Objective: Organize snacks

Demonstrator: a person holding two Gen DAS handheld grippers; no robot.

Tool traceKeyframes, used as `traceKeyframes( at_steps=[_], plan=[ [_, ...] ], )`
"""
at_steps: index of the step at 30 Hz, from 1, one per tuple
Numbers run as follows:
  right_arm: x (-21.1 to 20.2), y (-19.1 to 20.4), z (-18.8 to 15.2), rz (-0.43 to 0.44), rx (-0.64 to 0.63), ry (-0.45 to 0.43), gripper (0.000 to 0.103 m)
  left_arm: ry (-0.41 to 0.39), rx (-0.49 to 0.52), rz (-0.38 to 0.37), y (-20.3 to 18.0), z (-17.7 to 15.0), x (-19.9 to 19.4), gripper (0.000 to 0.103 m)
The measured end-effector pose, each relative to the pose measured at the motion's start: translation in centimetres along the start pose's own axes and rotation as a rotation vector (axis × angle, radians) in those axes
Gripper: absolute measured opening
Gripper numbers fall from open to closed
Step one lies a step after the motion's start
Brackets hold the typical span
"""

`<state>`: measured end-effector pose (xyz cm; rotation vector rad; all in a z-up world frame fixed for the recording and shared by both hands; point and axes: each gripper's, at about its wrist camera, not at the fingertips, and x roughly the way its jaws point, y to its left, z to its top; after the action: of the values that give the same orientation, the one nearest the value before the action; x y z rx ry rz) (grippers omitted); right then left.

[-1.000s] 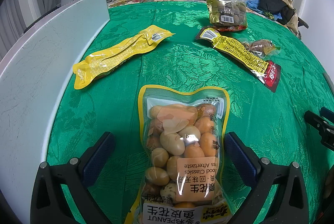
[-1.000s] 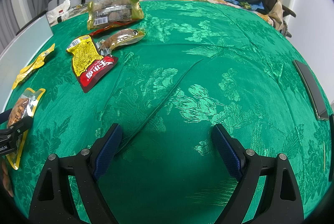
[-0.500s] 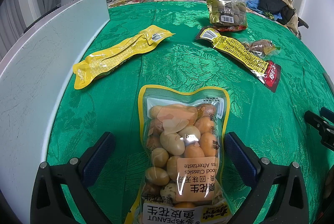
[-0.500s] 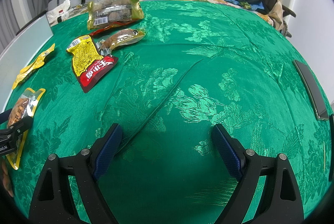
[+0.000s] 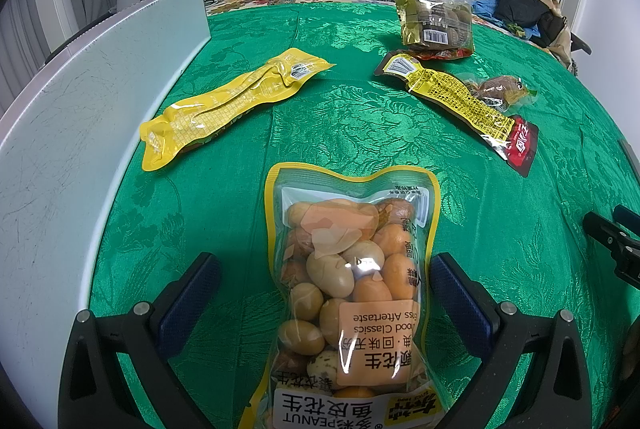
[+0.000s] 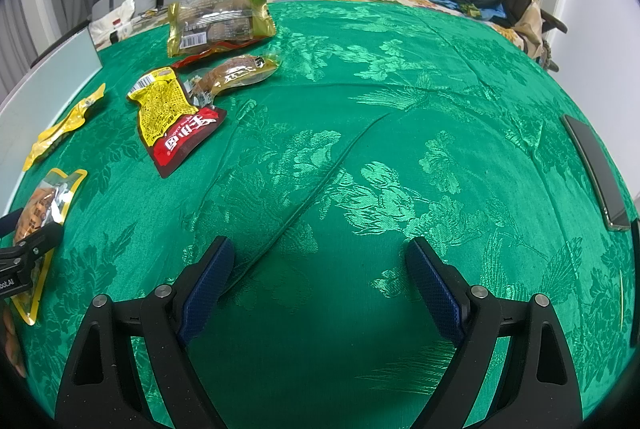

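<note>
- The left tool (image 5: 326,279) stands released, its two blue-padded fingers spread wide on either side of the peanut bag (image 5: 352,289), with a gap between pad and bag on the left and the right pad close beside it.
- The peanut bag lies flat on the green cloth (image 6: 360,157) covering the desk.
- The right tool (image 6: 320,269) is also released, its fingers wide apart over bare cloth, grasping nothing.
- A long yellow packet (image 5: 232,103) lies near the white board (image 5: 80,133) along the left edge.
- Farther off, a yellow-and-red packet (image 6: 176,117) lies just beside a small brown snack pack (image 6: 236,71), with a gold bag (image 6: 220,21) behind them.
- A dark phone (image 6: 596,169) rests at the right edge.
</note>
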<state>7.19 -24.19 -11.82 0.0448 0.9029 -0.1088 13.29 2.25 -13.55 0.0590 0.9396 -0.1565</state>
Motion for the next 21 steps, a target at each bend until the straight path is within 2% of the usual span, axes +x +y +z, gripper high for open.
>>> traceKeyframes(
  at_steps=[21],
  plan=[
    [0.05,0.02,-0.02,-0.006,-0.001,0.002,0.091,-0.001,-0.001,-0.002,0.00,0.00,0.05,0.103]
  ],
)
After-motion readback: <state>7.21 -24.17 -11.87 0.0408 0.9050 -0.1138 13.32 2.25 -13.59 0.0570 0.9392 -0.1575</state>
